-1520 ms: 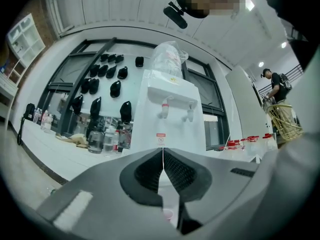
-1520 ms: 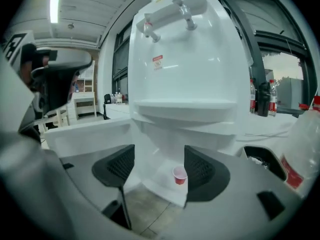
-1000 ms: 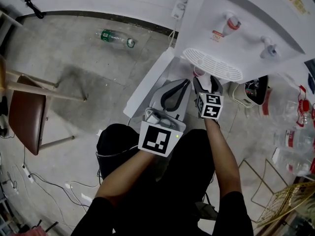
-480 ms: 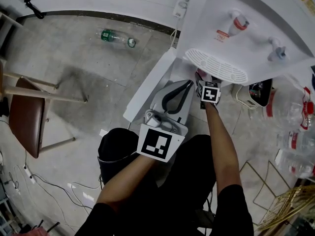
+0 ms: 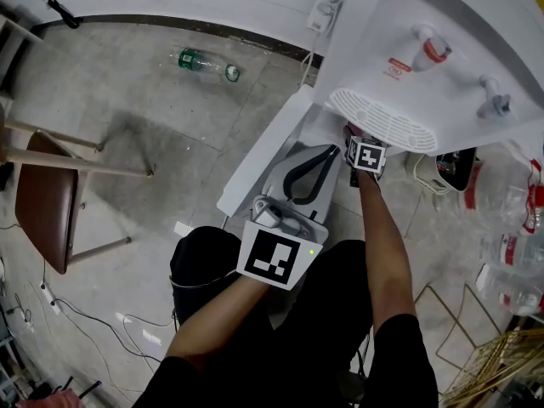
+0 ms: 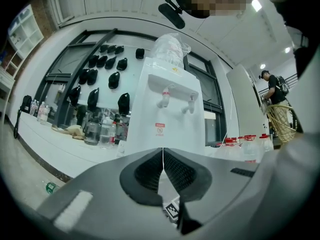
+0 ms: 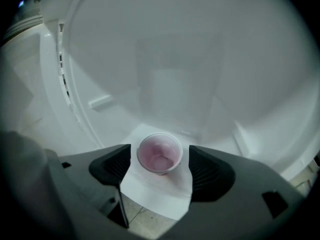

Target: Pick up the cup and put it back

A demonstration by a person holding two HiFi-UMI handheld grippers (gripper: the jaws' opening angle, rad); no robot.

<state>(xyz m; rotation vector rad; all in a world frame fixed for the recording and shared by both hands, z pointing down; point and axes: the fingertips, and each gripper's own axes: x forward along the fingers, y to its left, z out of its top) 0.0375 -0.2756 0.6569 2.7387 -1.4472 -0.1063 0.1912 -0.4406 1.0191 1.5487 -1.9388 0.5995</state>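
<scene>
Cup (image 7: 159,154) stands between opening jaws of right gripper (image 7: 159,163), touching neither.

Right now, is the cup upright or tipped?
Upright: the cup stands rim-up on the white surface, between the opening jaws of the right hand-held gripper, untouched.

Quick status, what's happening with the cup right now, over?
Left gripper shut, empty. Right gripper opening, not touching the cup. Cup upright on white shelf inside the dispenser. Nothing seen in the way.
</scene>
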